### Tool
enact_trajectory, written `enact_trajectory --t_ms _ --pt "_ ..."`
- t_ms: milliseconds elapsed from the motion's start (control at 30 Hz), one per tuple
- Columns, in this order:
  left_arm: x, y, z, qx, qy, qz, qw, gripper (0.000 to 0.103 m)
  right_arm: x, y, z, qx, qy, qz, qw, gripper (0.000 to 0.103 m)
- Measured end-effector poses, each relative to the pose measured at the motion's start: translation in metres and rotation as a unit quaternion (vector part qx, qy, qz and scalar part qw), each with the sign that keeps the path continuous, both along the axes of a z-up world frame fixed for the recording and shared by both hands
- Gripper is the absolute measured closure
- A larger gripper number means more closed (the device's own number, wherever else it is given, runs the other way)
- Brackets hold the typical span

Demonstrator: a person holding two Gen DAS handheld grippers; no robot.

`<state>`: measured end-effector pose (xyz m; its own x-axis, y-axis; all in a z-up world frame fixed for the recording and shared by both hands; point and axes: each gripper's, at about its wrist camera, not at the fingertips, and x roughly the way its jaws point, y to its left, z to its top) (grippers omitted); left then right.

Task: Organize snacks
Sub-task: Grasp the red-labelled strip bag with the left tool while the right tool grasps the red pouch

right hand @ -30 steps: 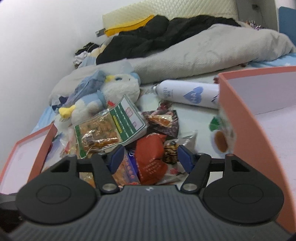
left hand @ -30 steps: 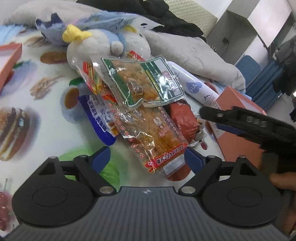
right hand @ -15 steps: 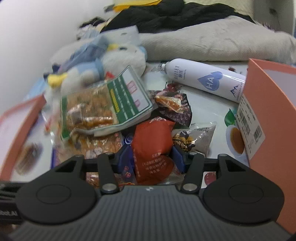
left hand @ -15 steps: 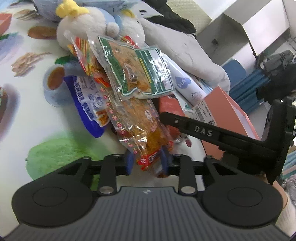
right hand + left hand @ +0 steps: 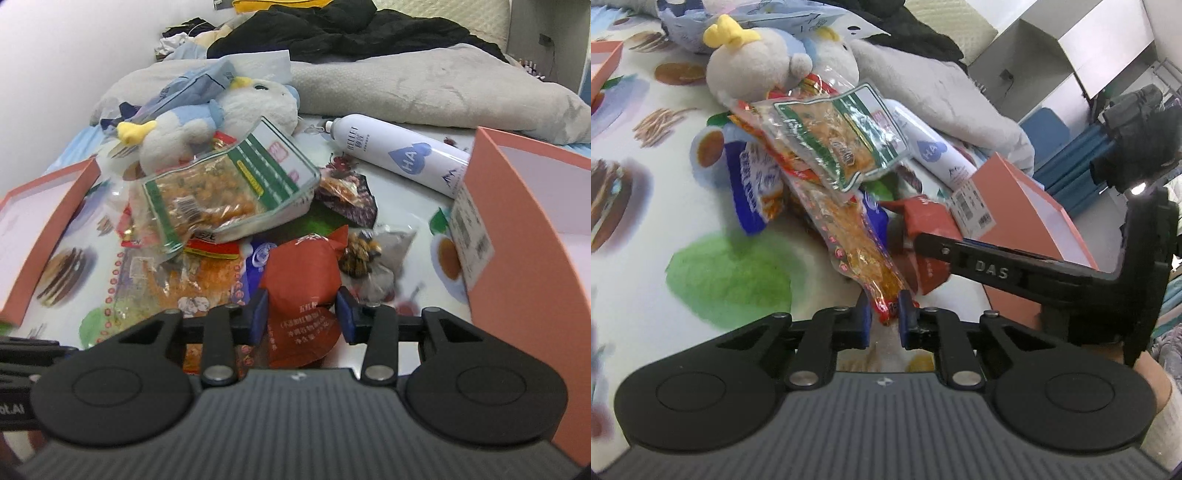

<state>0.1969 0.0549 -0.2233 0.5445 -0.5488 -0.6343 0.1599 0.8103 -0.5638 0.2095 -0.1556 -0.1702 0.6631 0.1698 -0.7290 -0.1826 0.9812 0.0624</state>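
Both grippers are angling down into a heap of snacks on a food-print cloth. Left gripper (image 5: 883, 318), jaws just closed, is clamping the near end of a clear orange snack bag (image 5: 857, 236), which is stretching away from the blue pads (image 5: 865, 318) up into the pile under a green-trimmed bag (image 5: 837, 140). Right gripper (image 5: 302, 314), seen from the left camera reaching in from the right with a hand (image 5: 1152, 384) showing behind it, has just been narrowing its jaws and is pressing both pads on a puffy red packet (image 5: 301, 280); the packet is sitting squarely between the fingers (image 5: 258, 314), its lower half hanging below them. Just beside the red packet, to its right, a dark nut pouch (image 5: 365, 254) is lying on the cloth. A plush bird (image 5: 221, 122) and a white bottle (image 5: 399, 155) are lying behind the heap, and orange boxes are flanking it, one at the right (image 5: 524, 236) and one at the left (image 5: 48, 221).
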Motion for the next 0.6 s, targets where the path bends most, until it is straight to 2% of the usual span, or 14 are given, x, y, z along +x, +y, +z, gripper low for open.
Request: enact_trajectory --t_ms 333,600 --pt "-0.059 -0.004 0.028 0.031 0.022 -0.016 0.9992 0.089 -0.077 -0.015 0.023 -0.002 0.006 -0.017 1.0 0.061" --pt "-0.102 0.0 0.034 0.045 0.053 -0.01 0.9975 0.09 -0.13 -0.025 0.017 0.002 0.02 -0.024 1.0 0.061"
